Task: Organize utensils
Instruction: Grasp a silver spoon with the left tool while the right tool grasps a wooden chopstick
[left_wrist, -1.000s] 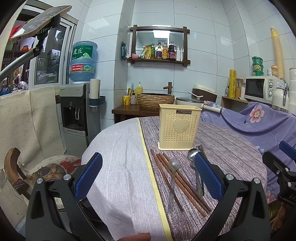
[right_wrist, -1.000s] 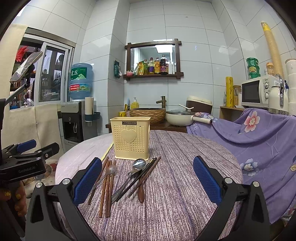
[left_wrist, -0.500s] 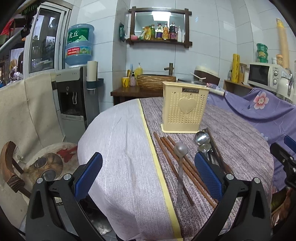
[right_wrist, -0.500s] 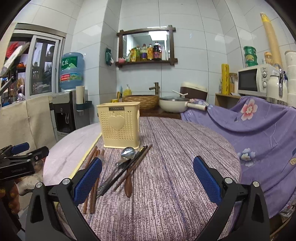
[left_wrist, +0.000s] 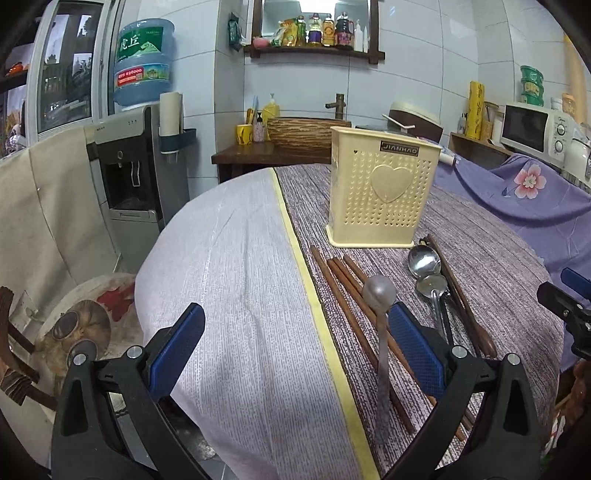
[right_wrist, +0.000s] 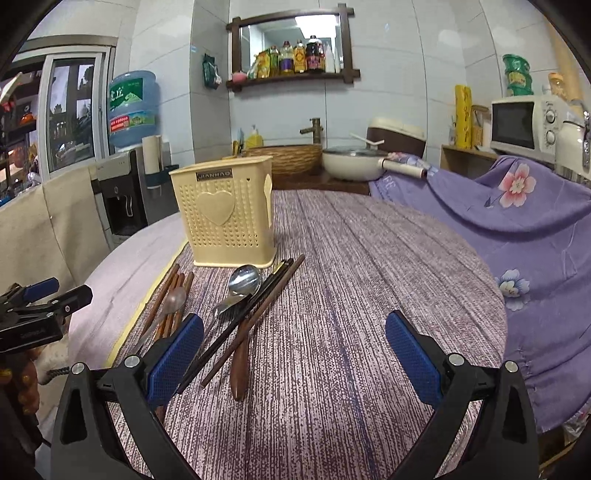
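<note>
Both claws have dropped closer to the bench (right_wrist: 369, 258) than a second ago, and the utensils now fill more of each view. The left claw (left_wrist: 295, 350) is spread wide and holds nothing; it has come down near the left group, so the dull spoon (left_wrist: 380, 332) lying across the brown chopsticks (left_wrist: 340, 288) sits just inside its right finger. The right claw (right_wrist: 293, 354) is likewise released and empty, with its left finger close over the near ends of the right group: two shiny spoons (right_wrist: 242, 282), dark chopsticks (right_wrist: 258, 306) and a brown wooden handle (right_wrist: 240, 365) (what kind of utensil it belongs to I cannot tell).

Everything to be sorted lies flat on the bench, just in front of the cream perforated holder (right_wrist: 225, 218), which stands upright farther back; nothing shows above its rim. So the sorting looks not yet begun, and this lowering reads as the approach to a first pick, likely the dull spoon.
</note>
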